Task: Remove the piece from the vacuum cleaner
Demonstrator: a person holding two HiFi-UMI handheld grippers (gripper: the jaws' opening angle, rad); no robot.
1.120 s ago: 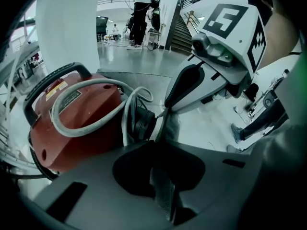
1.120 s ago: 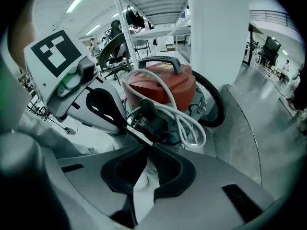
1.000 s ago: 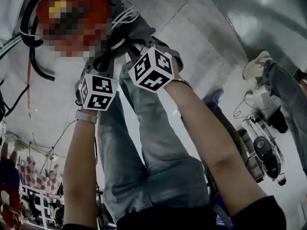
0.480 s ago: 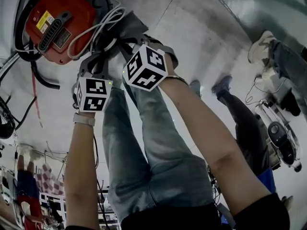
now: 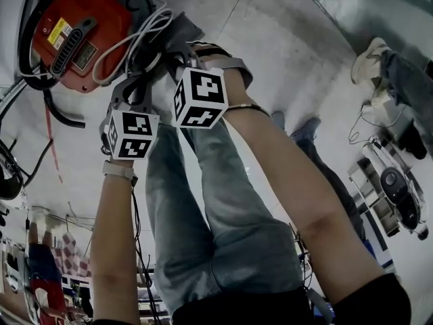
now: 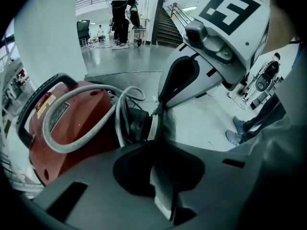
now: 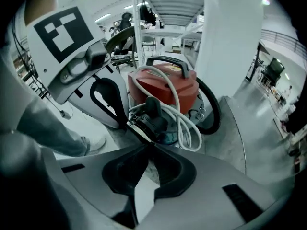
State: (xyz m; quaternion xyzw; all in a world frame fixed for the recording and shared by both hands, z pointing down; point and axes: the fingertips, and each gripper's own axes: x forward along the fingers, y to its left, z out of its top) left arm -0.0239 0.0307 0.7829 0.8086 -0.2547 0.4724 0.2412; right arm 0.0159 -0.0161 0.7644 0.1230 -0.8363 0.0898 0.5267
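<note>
The red vacuum cleaner (image 5: pixel 81 26) lies on the floor at the top left of the head view, with a grey cable (image 5: pixel 142 36) looped over it. A black round fitting (image 6: pixel 136 124) sticks out of its near end. My left gripper (image 6: pixel 157 115) is closing, and its tips pinch the fitting's pale rim. My right gripper (image 7: pixel 149 143) has its jaws together, tips at the fitting (image 7: pixel 153 119) from the other side. Whether they pinch anything is hidden. In the head view both grippers, left (image 5: pixel 150 74) and right (image 5: pixel 179 59), meet at the vacuum's cabled end.
A black hose (image 5: pixel 57 110) curls round the vacuum cleaner. The person's jeans-clad legs (image 5: pixel 203 202) stand right below the grippers. A bystander's shoe (image 5: pixel 369 59) and a wheeled device (image 5: pixel 399 202) are at the right. A white pillar (image 7: pixel 230 42) rises beside the vacuum.
The right gripper's marker cube has shifted slightly left and turned. The left gripper has stayed at the vacuum's end. The bystander's legs at the right have moved.
</note>
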